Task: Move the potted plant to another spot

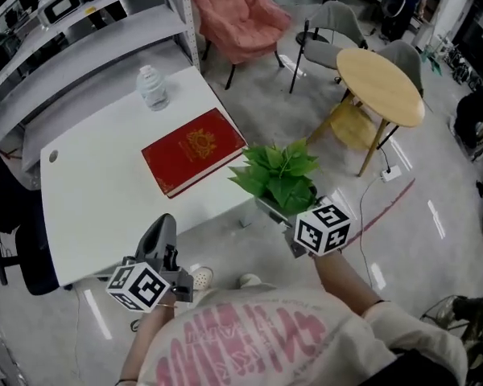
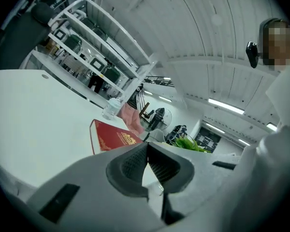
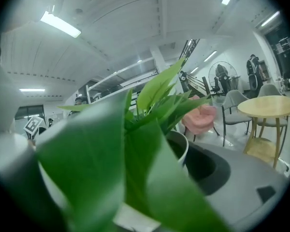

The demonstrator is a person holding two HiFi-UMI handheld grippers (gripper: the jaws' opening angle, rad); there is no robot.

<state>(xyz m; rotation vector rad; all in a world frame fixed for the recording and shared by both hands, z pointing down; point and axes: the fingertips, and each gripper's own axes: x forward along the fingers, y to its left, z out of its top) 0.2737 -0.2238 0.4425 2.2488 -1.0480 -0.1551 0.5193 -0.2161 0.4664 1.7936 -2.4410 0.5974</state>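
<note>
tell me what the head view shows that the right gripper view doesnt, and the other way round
Only the head view: the red book and the water bottle on the white table.

Only the right gripper view: the ceiling lights, and the white rim of the potted plant, which the leaves mostly cover from above.

Both: the potted plant's green leaves, the round wooden table and the pink chair.
</note>
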